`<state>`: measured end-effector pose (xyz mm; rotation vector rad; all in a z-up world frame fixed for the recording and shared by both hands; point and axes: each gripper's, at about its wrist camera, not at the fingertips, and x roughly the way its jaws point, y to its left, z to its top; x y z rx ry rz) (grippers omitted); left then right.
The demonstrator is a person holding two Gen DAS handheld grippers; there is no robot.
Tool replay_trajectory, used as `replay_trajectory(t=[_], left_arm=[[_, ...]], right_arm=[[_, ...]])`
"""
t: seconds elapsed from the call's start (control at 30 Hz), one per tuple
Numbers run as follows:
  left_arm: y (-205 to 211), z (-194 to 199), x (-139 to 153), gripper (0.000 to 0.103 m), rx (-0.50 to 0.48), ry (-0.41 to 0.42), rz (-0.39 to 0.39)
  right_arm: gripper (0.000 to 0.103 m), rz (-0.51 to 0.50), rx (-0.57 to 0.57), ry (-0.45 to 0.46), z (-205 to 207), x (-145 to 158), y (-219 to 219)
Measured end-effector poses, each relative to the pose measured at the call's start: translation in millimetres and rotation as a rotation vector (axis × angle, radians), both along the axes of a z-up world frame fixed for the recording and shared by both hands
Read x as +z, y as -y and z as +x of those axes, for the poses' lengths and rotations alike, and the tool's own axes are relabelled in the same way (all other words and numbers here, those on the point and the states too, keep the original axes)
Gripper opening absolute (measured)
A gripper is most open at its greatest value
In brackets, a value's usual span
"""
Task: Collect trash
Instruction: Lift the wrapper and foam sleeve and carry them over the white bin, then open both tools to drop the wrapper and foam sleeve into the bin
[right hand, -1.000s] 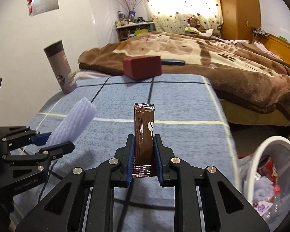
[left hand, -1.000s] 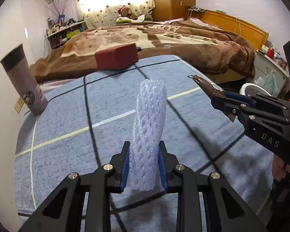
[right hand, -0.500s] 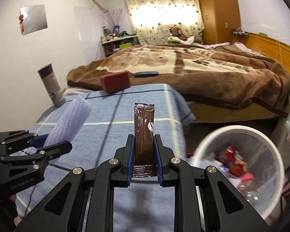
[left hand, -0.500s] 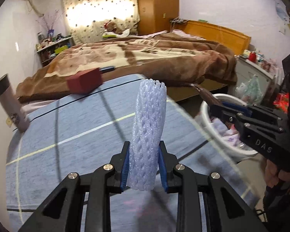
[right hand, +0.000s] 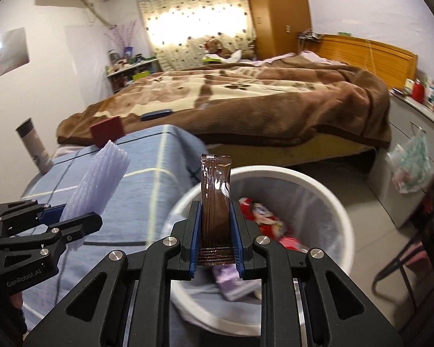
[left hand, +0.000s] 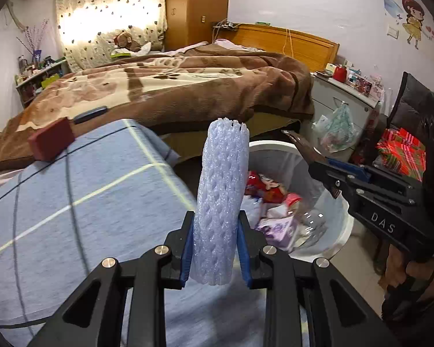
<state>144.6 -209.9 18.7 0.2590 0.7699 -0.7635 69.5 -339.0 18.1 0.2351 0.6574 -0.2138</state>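
My left gripper is shut on a pale purple foam net sleeve, held upright over the table's right edge, beside the white trash bin. My right gripper is shut on a brown sachet, held upright above the bin, which holds several wrappers. The right gripper with the sachet shows from the side in the left wrist view. The left gripper with the sleeve shows at the left of the right wrist view.
The blue checked table carries a red box and a grey tumbler at its far side. A bed with a brown blanket lies behind. A grey cabinet and a dark chair stand right of the bin.
Both grippers have swung right, off the table toward the bin, each holding its item. The bin now lies under the right gripper and beside the left one.
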Motion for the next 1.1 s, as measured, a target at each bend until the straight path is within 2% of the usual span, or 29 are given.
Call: replay_trajectory(t=[0.37,0.87,0.93,1.07,1.1], left_arm=[[47,-12,-13,0.028,-0.042,-0.009,0.030],[77,-15,-33,0.029,-0.057,-0.078,0.029],[78,-14,-34,0.033,-0.056,-0.080,0.030],[76,-15,-33,0.060,-0.025,-0.065,0.022],[75,-14,-32,0.061,-0.019,-0.062,0.020]], right_arm=[[0.020,0.022,-0.077,-0.032,-11,-12,35],[0.021,0.027,-0.111,-0.119,-15,-39,61],[0.021,0.025,-0.106,-0.128,-14,-41,62],[0.022,0.004,-0.109,-0.153,-13,-43,63],[0.022,-0.001,-0.111,-0.157,-13,-44,63]])
